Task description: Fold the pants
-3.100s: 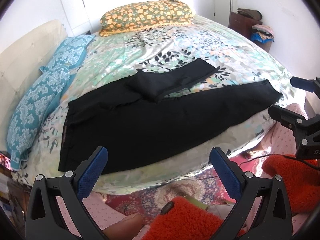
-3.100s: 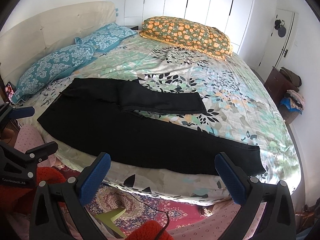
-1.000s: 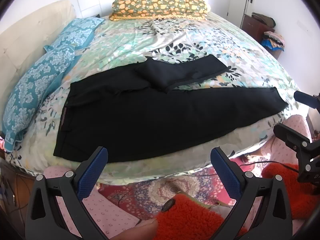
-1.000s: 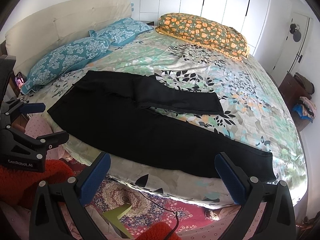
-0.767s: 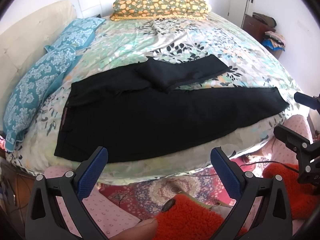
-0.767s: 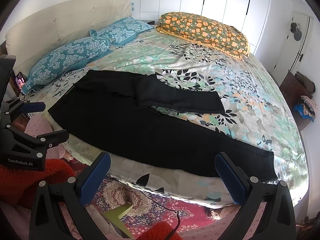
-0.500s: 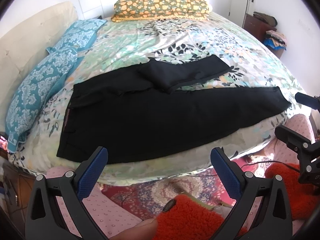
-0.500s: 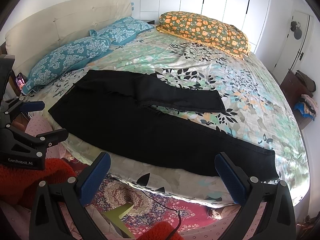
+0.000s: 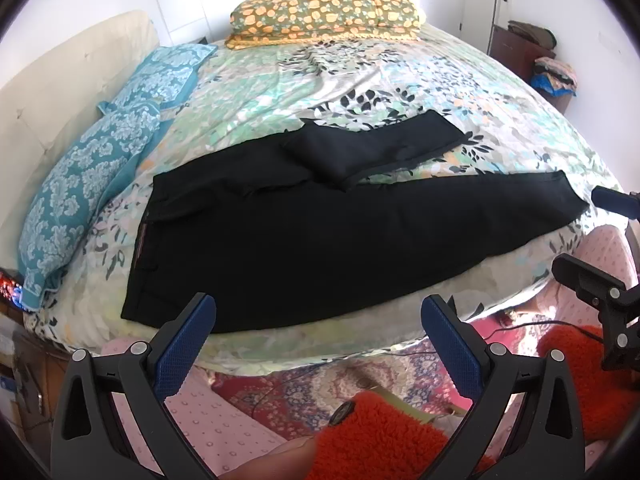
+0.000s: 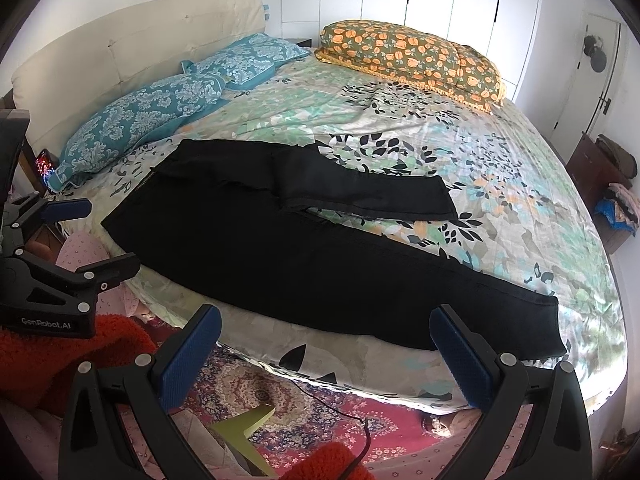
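Note:
Black pants (image 9: 320,232) lie spread on the floral bed (image 9: 360,72) near its front edge, waistband to the left. One leg runs along the edge to the right; the other leg (image 9: 372,148) is folded back and lies behind it. In the right wrist view the pants (image 10: 320,256) show the same way. My left gripper (image 9: 318,336) is open and empty, held off the bed near the waist end. My right gripper (image 10: 324,348) is open and empty, off the bed near the long leg's cuff (image 10: 548,324).
Two blue pillows (image 9: 92,168) lie along the cream headboard (image 10: 120,48) at left. An orange floral pillow (image 9: 324,12) lies at the far side. A patterned red rug (image 10: 320,412) with a black cable covers the floor below. A dark dresser (image 10: 600,184) with clothes stands at right.
Both grippers have risen slightly and shifted a little; both stay open. The pants have not moved.

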`<move>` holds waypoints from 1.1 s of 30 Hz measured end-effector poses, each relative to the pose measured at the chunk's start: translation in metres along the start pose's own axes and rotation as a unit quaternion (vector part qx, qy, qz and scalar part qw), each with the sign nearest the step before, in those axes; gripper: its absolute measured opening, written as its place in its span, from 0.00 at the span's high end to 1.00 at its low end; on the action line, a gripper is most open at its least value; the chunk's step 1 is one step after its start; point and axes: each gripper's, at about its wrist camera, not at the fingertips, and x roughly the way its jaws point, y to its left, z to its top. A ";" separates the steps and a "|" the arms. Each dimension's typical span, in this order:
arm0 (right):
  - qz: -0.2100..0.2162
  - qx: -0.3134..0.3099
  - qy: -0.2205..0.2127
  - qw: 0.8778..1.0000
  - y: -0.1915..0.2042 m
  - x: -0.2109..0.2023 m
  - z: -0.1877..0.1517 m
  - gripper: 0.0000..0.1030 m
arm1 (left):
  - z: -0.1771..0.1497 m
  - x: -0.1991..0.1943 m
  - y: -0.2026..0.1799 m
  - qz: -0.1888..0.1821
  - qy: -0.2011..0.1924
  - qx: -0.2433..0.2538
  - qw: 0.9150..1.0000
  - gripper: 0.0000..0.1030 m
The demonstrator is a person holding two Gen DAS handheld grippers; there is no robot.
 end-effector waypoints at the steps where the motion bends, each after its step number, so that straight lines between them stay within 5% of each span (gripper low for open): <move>1: 0.002 -0.001 -0.001 1.000 0.000 0.000 0.000 0.00 | 0.000 0.000 0.000 0.000 0.000 0.000 1.000 0.00; 20: 0.038 0.000 -0.016 0.999 0.001 0.000 0.000 0.00 | 0.000 0.006 -0.002 0.002 0.006 0.005 1.000 0.00; 25: 0.040 0.029 -0.115 0.992 -0.021 -0.026 0.008 0.00 | 0.000 0.007 0.000 0.011 0.006 0.004 1.000 0.00; 29: 0.069 0.052 -0.239 0.967 -0.060 -0.039 0.013 0.00 | 0.001 0.014 0.007 0.016 0.011 -0.009 1.000 0.00; 32: 0.075 0.066 -0.143 0.985 -0.097 0.002 0.028 0.00 | 0.005 0.024 0.009 0.020 0.023 -0.013 0.999 0.00; 33: 0.062 0.069 -0.141 0.986 -0.107 0.009 0.031 0.00 | 0.007 0.026 0.009 0.023 0.024 -0.011 0.999 0.00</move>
